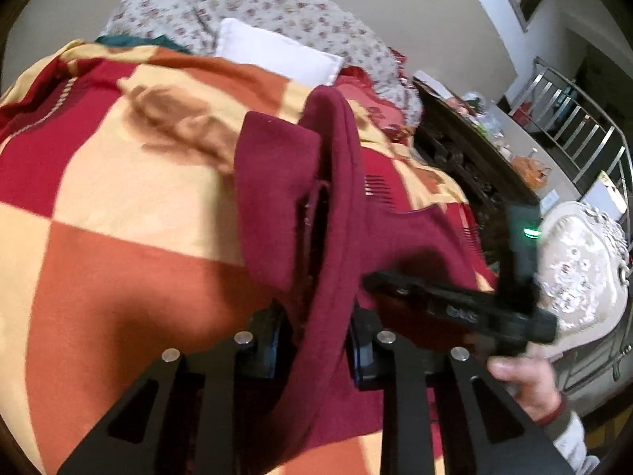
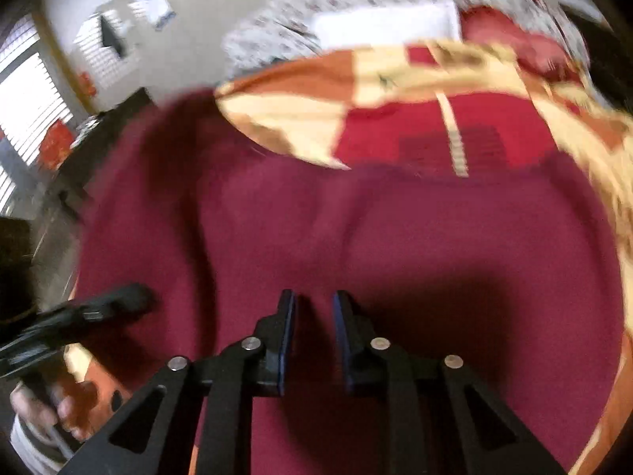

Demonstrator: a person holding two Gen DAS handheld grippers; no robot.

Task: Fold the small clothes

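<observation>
Maroon fleece garment [image 1: 340, 206] hung lifted over the checked bedspread [image 1: 130, 206], a fold clamped in the left gripper [image 1: 320, 340], its length running straight ahead; the right gripper [image 2: 314, 340], fingers slightly apart and empty, hovered just over the spread portion.

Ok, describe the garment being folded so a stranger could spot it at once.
Start at the bed's checkered blanket of orange, cream and red squares. On it lies the maroon garment, one fold pinched in the left gripper. It is the only plain, dark red, fleecy piece there.
</observation>
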